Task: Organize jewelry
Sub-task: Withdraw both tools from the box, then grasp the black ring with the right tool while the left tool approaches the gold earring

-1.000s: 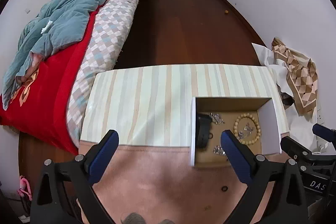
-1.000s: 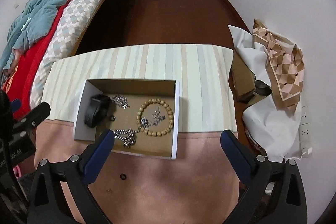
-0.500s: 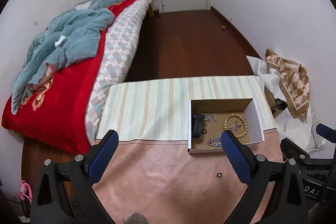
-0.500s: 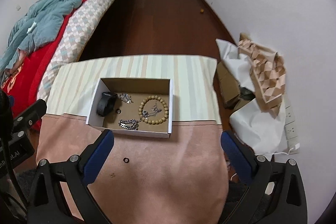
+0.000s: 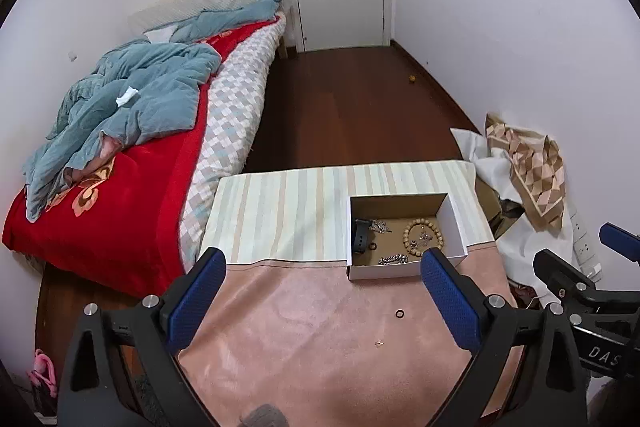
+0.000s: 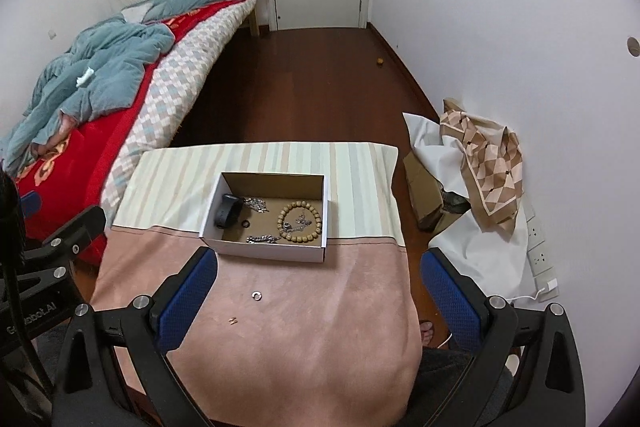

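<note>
**sam_k:** Jewelry is mostly sitting in the cardboard box (image 6: 264,254) on the bench (image 6: 320,327), where the striped cloth (image 6: 360,163) meets the pink one. Inside the box: a wooden bead bracelet (image 6: 301,221) on the right, a black watch (image 6: 227,211) leaning at the left wall, a silver chain (image 6: 263,238) near the front wall and another silver bit (image 6: 256,204) further back. There's a small dark ring (image 6: 245,224) by the watch too.

**dee:** Anything outside the box?

**sam_k:** Yep, a small ring (image 6: 256,295) lies on the pink cloth in front of the box, and a tiny gold piece (image 6: 232,320) is a bit nearer the camera. Can't tell what that one is, too small.

**dee:** And the grippers?

**sam_k:** Left gripper (image 5: 322,301) has its fingers (image 5: 196,301) spread wide apart, holding nothing. Right gripper (image 6: 320,301), same deal, blue fingers (image 6: 450,301) wide apart and empty. Both hang above the near end of the bench, well back from the box. Bed (image 5: 120,211) with a red cover is off to the left.
</note>
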Available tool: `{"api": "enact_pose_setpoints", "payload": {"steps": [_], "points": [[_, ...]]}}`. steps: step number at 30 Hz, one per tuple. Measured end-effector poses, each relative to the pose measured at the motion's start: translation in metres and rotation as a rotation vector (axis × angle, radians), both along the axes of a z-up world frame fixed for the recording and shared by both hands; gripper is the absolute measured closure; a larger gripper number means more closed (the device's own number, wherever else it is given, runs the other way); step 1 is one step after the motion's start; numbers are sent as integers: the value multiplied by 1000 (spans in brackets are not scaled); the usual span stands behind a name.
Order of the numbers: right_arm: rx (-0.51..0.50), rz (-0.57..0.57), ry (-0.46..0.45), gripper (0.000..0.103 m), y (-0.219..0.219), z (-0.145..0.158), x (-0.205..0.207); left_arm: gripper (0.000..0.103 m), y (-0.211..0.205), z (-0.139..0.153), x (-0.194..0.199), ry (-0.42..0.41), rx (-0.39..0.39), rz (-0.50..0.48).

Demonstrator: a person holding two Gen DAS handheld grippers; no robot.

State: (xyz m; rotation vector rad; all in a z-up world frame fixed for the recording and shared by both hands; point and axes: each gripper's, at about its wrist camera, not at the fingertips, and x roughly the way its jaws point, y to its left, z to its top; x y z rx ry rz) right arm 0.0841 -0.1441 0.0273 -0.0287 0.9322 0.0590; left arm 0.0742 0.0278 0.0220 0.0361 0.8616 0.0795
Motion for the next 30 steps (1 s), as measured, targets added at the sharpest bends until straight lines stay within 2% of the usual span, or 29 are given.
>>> {"api": "enact_pose_setpoints", "payload": {"steps": [4, 6, 8, 12, 13, 14, 15, 16, 20, 24, 28, 30], "points": [[36, 18, -24, 0, 1, 8, -13, 3, 3, 3, -13, -21, 0, 25], [64, 31, -18, 0, 2, 1, -16, 3, 5, -3, -15, -23, 9, 40], [86, 35, 4, 0, 2, -15, -15, 3, 11, -17, -16, -14, 27, 75], [104, 43, 69, 1, 6, -78, -6, 3, 26, -68, -13, 48, 75, 158], [116, 58, 103, 6, 9, -98, -2, 3, 29, -82, -11, 74, 85, 177], [129, 68, 134, 24, 10, -115, 2, 3, 33, -99, -10, 98, 100, 194], [155, 84, 168, 37, 13, -136, 7, 3, 37, -113, -8, 127, 109, 206], [171, 93, 198, 55, 17, -154, 11, 3, 41, -132, -5, 170, 107, 217], [230, 122, 262, 56, 30, -211, 26, 3, 53, -185, 2, 279, 118, 257], [235, 146, 284, 56, 44, -243, 36, 3, 64, -224, 9, 364, 139, 290], [189, 181, 294, 56, 61, -263, 40, 3, 69, -235, 13, 390, 146, 297], [140, 203, 265, 56, 69, -263, 39, 3, 69, -237, 14, 394, 151, 293]]}}
